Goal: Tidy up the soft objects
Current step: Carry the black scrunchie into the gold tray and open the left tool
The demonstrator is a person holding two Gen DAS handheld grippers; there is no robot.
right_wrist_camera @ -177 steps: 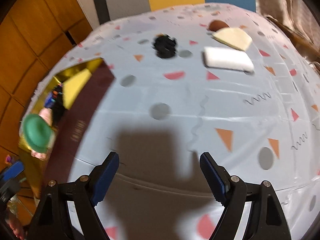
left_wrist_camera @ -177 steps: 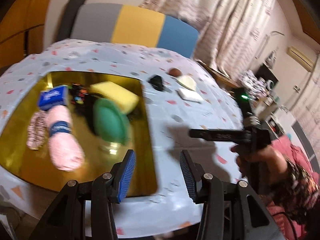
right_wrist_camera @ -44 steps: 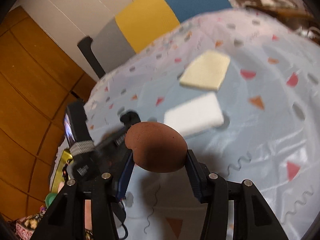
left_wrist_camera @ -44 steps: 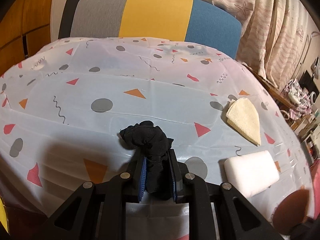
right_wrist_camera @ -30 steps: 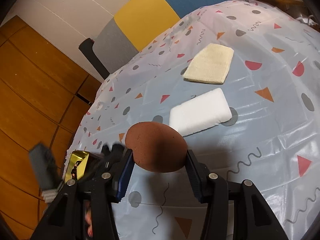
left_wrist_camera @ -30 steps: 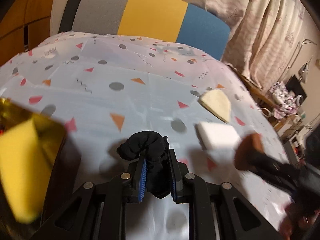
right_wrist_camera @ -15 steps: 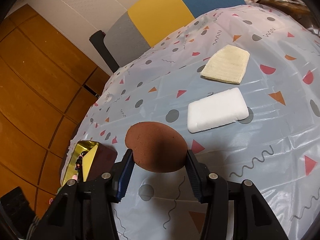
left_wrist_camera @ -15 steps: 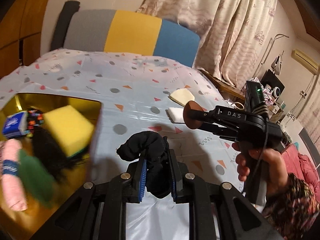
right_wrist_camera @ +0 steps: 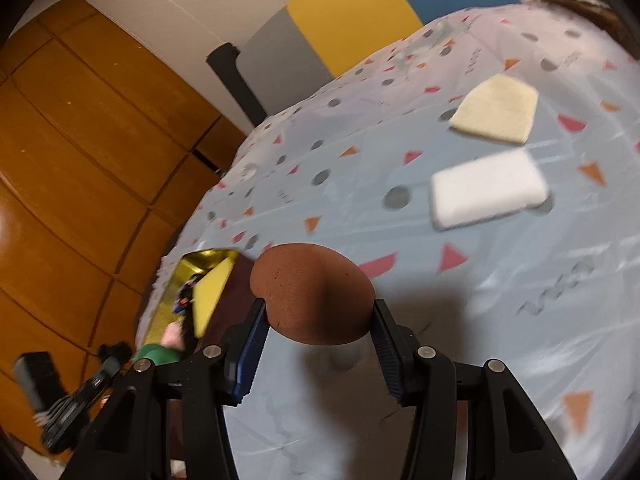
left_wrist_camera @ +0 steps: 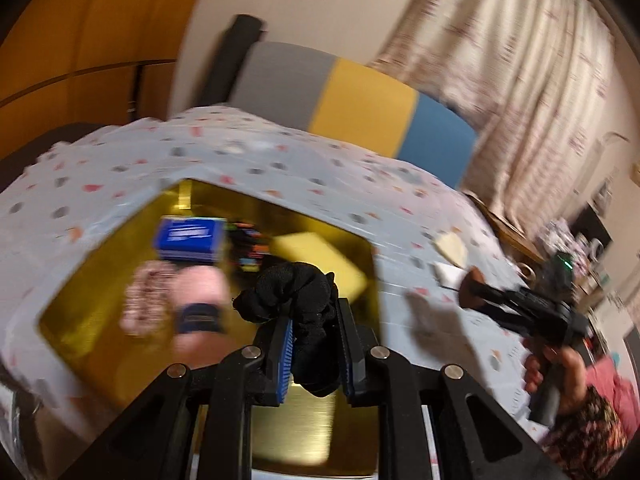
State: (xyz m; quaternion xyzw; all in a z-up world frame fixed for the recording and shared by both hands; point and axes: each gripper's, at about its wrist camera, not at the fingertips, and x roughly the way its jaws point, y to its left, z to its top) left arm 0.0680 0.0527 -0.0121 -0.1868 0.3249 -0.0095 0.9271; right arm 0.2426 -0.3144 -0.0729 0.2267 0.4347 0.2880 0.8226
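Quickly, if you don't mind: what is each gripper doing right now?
Left gripper: shut on the black cloth bundle.
Right gripper: shut on the brown egg-shaped sponge.

A left gripper clamped on a bunched black cloth hangs above a gold tray holding a yellow sponge, pink yarn and a blue packet (all blurred), while a hand at right holds the right gripper.
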